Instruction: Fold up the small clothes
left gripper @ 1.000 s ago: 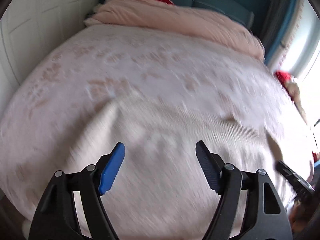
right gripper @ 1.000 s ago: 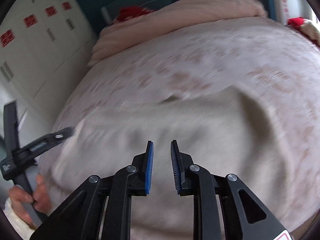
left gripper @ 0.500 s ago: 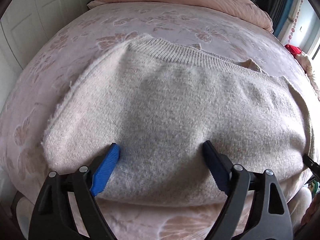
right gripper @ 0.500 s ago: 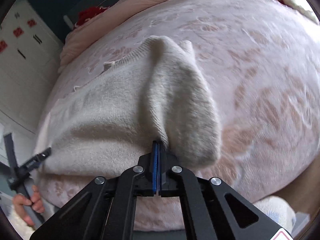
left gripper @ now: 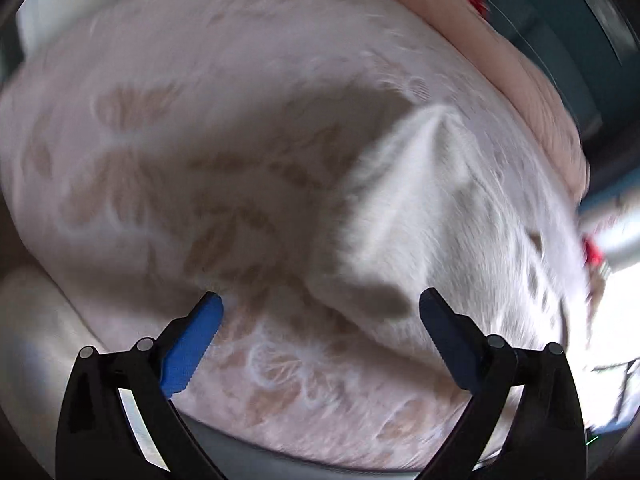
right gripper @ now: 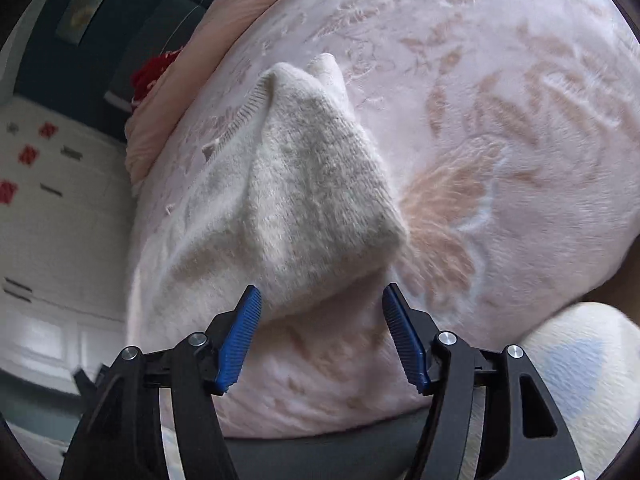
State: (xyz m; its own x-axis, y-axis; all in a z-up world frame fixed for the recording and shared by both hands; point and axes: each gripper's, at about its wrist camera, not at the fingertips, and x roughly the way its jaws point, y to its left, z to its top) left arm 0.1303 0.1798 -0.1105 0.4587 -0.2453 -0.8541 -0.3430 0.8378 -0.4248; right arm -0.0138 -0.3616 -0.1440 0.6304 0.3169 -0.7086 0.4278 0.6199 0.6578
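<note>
A cream knit sweater (right gripper: 304, 200) lies on the pink flowered bed cover (right gripper: 500, 128), with one side folded over into a raised ridge. My right gripper (right gripper: 322, 304) is open, its blue pads on either side of the fold's near edge, holding nothing. In the blurred left wrist view the sweater (left gripper: 420, 208) lies to the right of centre. My left gripper (left gripper: 320, 312) is open and empty just above the bed cover (left gripper: 160, 160), near the sweater's left edge.
A rolled pink duvet (right gripper: 240, 12) and a red item (right gripper: 154, 72) lie at the head of the bed by a dark teal headboard. White cupboard doors (right gripper: 48, 208) stand to the left. A white cloth with a blue patch (right gripper: 580, 368) sits at the lower right.
My right gripper was shut on the sweater's folded edge and has opened, leaving the fold on the bed. My left gripper has swung left off the sweater, staying open.
</note>
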